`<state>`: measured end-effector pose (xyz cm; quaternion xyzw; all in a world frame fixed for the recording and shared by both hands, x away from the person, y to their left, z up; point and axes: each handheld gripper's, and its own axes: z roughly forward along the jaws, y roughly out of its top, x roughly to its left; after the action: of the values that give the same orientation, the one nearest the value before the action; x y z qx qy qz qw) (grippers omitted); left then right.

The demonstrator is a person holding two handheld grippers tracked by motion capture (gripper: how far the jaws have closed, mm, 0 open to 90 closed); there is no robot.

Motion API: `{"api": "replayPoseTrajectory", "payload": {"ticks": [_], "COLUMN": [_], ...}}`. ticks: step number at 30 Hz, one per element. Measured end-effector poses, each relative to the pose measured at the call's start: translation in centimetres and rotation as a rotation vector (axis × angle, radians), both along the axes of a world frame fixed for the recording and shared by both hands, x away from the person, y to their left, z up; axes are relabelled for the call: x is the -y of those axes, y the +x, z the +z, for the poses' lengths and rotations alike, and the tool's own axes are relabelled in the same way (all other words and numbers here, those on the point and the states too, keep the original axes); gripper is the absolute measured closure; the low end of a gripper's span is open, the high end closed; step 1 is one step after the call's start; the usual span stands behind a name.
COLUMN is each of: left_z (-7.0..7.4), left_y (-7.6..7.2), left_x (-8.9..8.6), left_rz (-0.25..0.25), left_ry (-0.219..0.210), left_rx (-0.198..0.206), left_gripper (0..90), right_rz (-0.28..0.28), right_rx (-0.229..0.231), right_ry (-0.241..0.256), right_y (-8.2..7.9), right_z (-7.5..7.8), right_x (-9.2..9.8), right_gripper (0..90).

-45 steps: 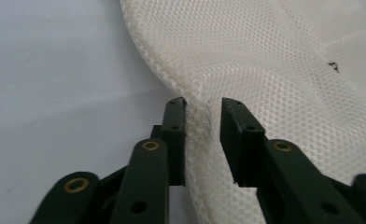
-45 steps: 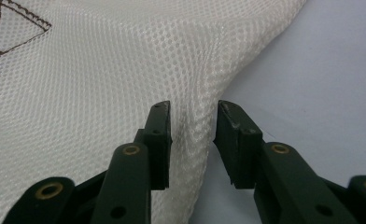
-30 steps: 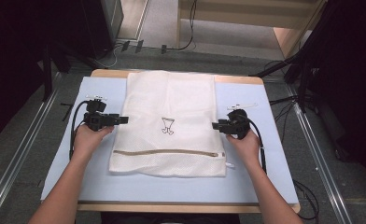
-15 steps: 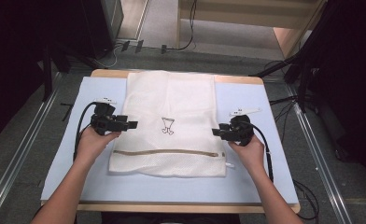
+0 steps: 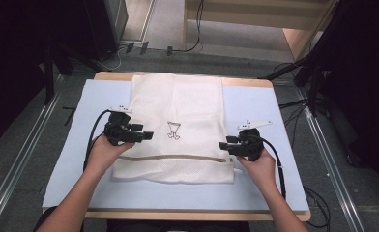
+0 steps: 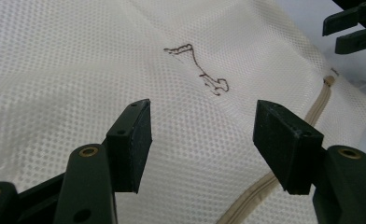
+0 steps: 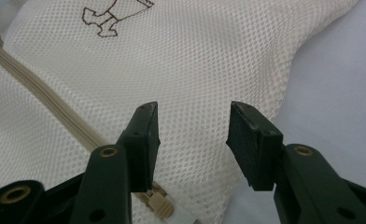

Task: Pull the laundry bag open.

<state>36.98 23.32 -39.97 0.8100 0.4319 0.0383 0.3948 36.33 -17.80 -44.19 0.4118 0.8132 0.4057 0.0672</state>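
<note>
Mesh laundry bag [image 5: 175,130], cream-white with a small dark drawn mark [image 5: 173,130] at its middle and a beige zipper [image 5: 173,157] running across near its six o'clock edge, lay flat in the centre of the pale blue mat [image 5: 255,106] on the table, its far end reaching the twelve o'clock edge. The left gripper [image 5: 146,135] hovered over the bag's nine o'clock side, jaws spread wide and holding nothing; in the left gripper view the pads [image 6: 132,144] stood apart above bare mesh. The right gripper [image 5: 224,145] sat at the bag's three o'clock edge by the zipper's end, jaws likewise apart and empty, with the zipper pull [image 7: 160,203] just below its left pad in the right gripper view. The likely trouble from here was a poor bite: the mesh looked thin and slack, so a pinch might catch only the top layer and leave the bag sagging open, or slip off entirely. Closing on the zipper hardware could snag it. Uneven lifting by the two hands would probably skew the fabric. Room was good at three and nine o'clock, where bare mat flanked the bag, and at six o'clock before the table edge [image 5: 178,212]; toward twelve o'clock there was almost no margin.
</note>
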Motion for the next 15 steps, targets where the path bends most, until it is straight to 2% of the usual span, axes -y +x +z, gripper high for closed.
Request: {"api": "replayPoseTrajectory", "payload": {"ticks": [5,11,15], "left_z": [0.0,-0.1,-0.3], "left_y": [-0.1,-0.1,0.0], "left_x": [1.0,2.3,3.2], "left_rz": [-0.023,-0.057,-0.079], "left_ry": [-0.014,-0.001,0.003], "left_rx": [0.005,0.005,0.002], "left_gripper": [38.6,38.9,38.9], "right_rz": [0.007,0.008,0.011], "right_rx": [0.001,-0.006,-0.026], "right_ry": [-0.014,-0.016,-0.028], "right_y": [-0.6,-1.0,-1.2], "right_z": [-0.1,-0.4,-0.7], "right_x": [-0.4,-0.2,0.1], "right_gripper": [56.2,58.7,67.0]}}
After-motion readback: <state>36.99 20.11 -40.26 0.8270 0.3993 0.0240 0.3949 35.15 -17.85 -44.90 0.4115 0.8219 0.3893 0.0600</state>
